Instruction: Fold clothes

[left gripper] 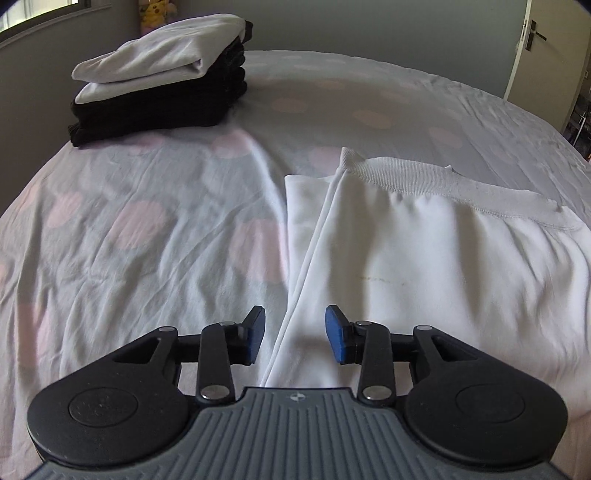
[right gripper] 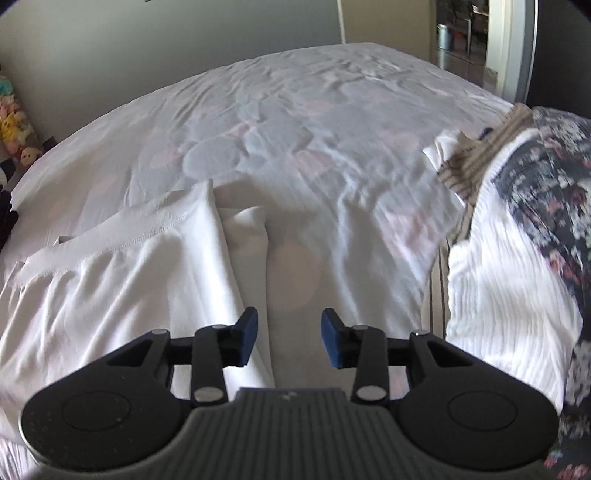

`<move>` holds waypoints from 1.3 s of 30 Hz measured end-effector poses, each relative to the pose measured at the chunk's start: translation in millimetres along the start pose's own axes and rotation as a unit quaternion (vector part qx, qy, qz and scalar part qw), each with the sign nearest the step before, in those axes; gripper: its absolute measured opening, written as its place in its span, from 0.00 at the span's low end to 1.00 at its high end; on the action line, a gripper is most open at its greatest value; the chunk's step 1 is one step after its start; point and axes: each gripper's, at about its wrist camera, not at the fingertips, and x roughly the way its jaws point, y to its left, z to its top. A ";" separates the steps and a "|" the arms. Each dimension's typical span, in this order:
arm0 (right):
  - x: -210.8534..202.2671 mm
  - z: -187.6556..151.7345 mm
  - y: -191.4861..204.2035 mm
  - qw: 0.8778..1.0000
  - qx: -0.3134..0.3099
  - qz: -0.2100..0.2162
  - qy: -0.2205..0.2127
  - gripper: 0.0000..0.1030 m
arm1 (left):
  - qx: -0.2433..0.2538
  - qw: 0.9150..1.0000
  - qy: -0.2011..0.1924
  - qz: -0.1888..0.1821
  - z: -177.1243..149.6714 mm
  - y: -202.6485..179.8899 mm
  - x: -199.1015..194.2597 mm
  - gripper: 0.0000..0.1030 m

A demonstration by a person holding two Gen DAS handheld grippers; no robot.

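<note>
A white garment (left gripper: pixel 424 258) of smooth, soft fabric was laid flat on the bed sheet (left gripper: pixel 147 229), its ribbed hem band (left gripper: pixel 417 173) lying at the far edge and long folds running along both side edges. The sheet itself was thin, wrinkled cloth, pale and printed with faded pink dots.

The left gripper (left gripper: pixel 294 338) was held over the garment's left folded edge, its 2 black jaws standing apart with nothing between the blue pads (left gripper: pixel 337 336). The right gripper (right gripper: pixel 290 338) was held over the garment's right folded edge (right gripper: pixel 240 258), jaws likewise apart and empty; a pink dot of the sheet (right gripper: pixel 291 277) could be seen through the gap. Whether either gripper touched the cloth could not be told.

Only in the left wrist view was a neat stack of folded clothes (left gripper: pixel 162 81) shown at the far left of the bed: 2 white pieces on top of several black ones, square-edged and level. A door with a handle (left gripper: pixel 532 35) and a yellow plush toy (left gripper: pixel 153 14) were also seen there.

Only in the right wrist view was a loose pile of unfolded clothes (right gripper: pixel 517 229) shown at the right: a white ribbed knit, a dark floral fabric and a brown striped piece, heaped together. Small plush toys (right gripper: pixel 13 125) were seen along the left wall.
</note>
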 end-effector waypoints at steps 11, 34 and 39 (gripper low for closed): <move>59.6 41.1 7.8 0.999 0.014 0.047 0.018 0.59 | 0.015 1.000 0.012 -0.012 34.7 -10.5 47.9 0.42; 124.7 31.3 24.3 0.997 0.002 0.079 0.024 0.30 | -0.005 0.999 0.028 -0.022 30.6 4.2 60.8 0.44; 116.0 36.7 43.3 0.998 -0.021 0.052 0.028 0.19 | -0.013 0.999 0.025 -0.028 31.8 8.1 56.8 0.44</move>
